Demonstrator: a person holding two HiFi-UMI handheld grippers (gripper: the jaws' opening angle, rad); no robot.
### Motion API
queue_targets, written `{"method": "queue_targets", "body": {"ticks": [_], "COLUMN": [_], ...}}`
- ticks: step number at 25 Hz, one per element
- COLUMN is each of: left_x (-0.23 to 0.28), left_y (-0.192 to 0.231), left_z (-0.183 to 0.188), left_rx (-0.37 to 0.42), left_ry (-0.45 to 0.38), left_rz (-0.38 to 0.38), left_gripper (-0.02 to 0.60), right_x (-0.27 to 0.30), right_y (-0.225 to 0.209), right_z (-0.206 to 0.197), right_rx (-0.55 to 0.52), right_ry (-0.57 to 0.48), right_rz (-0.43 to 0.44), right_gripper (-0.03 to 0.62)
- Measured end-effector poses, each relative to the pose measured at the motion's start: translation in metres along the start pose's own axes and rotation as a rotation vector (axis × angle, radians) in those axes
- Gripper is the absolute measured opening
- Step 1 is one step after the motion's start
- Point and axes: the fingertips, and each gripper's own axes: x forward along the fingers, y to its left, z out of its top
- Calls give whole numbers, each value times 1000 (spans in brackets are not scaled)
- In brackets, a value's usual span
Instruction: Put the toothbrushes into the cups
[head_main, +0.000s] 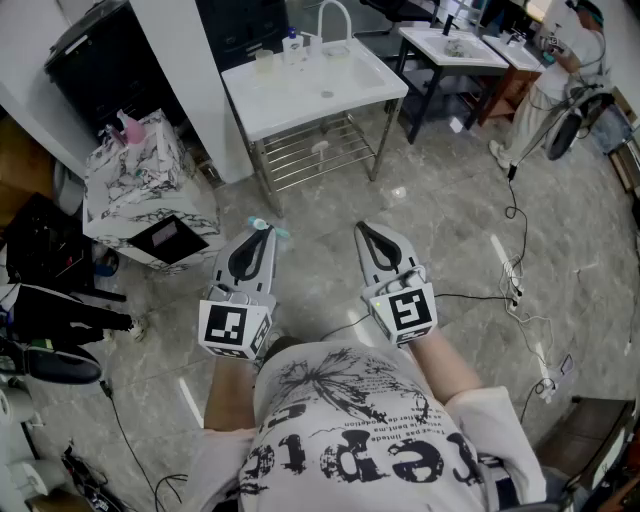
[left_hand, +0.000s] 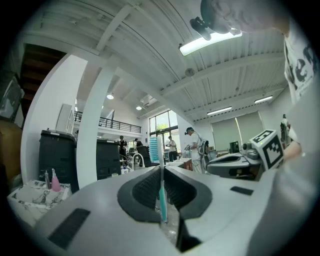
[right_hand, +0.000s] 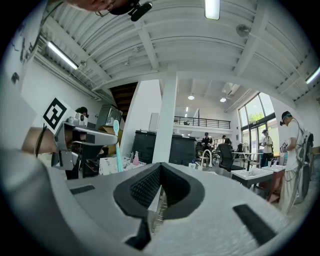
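Now, your left gripper (head_main: 260, 230): clamped on teal toothbrush (left_hand: 162, 196), before the sink (head_main: 300, 98).
Your right gripper (head_main: 363, 229): jaws together, empty.
Cup (head_main: 264, 61): at sink's back, contents unclear.

Marble floor (head_main: 330, 205) around a white washbasin (head_main: 315, 85)
Left of it: a white pillar (head_main: 190, 80) and a marbled box (head_main: 135, 205) bearing a pink bottle (head_main: 133, 129); right: a second basin table (head_main: 455, 48), floor cables (head_main: 512, 212).

Smooth teal plastic toothbrush (left_hand: 162, 200), matt grey plastic left gripper (left_hand: 161, 172) with ribbed black pads (left_hand: 147, 189), polished marble-look floor (head_main: 450, 240), glossy white sink top (head_main: 290, 95), shiny metal frame (head_main: 313, 152), printed cloth shirt (head_main: 340, 420)
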Motion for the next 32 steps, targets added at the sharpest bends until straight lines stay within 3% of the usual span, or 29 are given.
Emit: {"method": "queue_targets", "body": {"ticks": [19, 26, 32], "left_x": [24, 58, 124], "left_y": [-7, 24, 60], "left_z": [-8, -30, -45], "left_rx": [-12, -28, -31], "left_ry": [9, 40, 49], "left_rz": [10, 20, -9], "left_gripper": [26, 26, 26], "right_x": [-1, 36, 102], "right_y": [-33, -40, -75], "right_z": [-20, -43, -53], "right_rx": [70, 67, 73], "right_ry": [21, 49, 57], "right_rz": [-48, -29, -46], "right_gripper": [-8, -8, -8]}}
